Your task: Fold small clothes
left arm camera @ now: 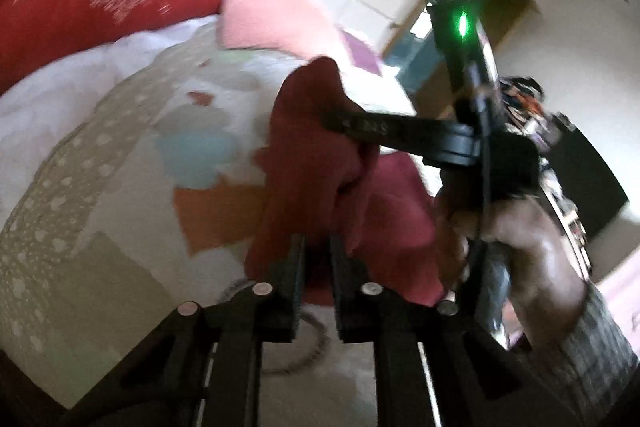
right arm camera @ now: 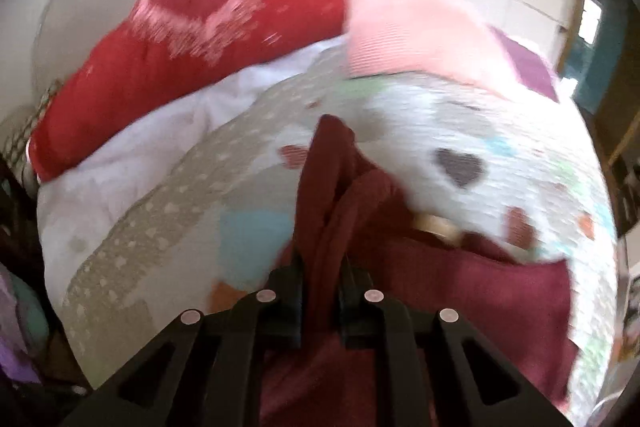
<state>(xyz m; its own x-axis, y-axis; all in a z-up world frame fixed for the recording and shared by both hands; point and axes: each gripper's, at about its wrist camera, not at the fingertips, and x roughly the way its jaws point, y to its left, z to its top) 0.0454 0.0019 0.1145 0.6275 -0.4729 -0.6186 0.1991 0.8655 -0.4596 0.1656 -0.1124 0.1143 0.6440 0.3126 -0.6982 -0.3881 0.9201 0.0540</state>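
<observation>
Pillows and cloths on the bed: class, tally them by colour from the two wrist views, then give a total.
Red pillow: 1
Pink pillow: 1
Maroon garment, held in both grippers' fingers: 1
Patterned bedspread: 1
Total: 4

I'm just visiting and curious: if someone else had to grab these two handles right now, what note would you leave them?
Left gripper: shut on the maroon garment.
Right gripper: shut on the same maroon garment, another bunch of it.
Where things are: the garment hangs bunched between both grippers, above the patterned bedspread. A red pillow and a pink pillow lie at the far end of the bed.
Done: the garment is picked up.
Left: no neat fold shows yet; spread it flat, fold it, set it down.
</observation>
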